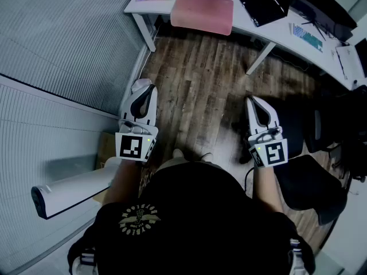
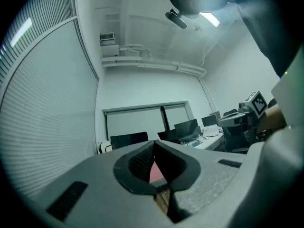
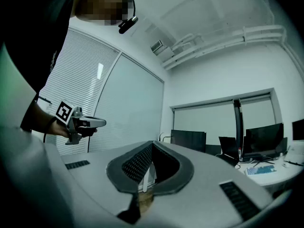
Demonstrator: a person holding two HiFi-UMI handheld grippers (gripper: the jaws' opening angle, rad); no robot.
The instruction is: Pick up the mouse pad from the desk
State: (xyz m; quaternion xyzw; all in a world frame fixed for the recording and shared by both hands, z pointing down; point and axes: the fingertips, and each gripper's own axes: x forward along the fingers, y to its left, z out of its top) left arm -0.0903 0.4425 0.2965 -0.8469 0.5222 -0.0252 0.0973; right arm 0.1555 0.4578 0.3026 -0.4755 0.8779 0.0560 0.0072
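Note:
The pink mouse pad (image 1: pixel 202 13) lies flat on the white desk (image 1: pixel 246 24) at the top of the head view. It also shows as a pink sliver (image 2: pixel 156 171) through the gap behind the left gripper's jaws. My left gripper (image 1: pixel 144 86) and right gripper (image 1: pixel 251 101) are held level over the wooden floor, well short of the desk. Both are shut with nothing between the jaws. In the left gripper view its tips (image 2: pixel 154 144) meet, and so do the right gripper's tips (image 3: pixel 152 145) in its own view. Each gripper view shows the other gripper off to the side.
On the desk are a black laptop (image 1: pixel 266 2), a keyboard (image 1: pixel 307 38) and cables. A black office chair (image 1: pixel 312 179) stands at the right. A blind-covered glass wall (image 1: pixel 51 50) runs along the left, with a white device (image 1: pixel 71 191) and a cardboard box (image 1: pixel 106 148) at its foot.

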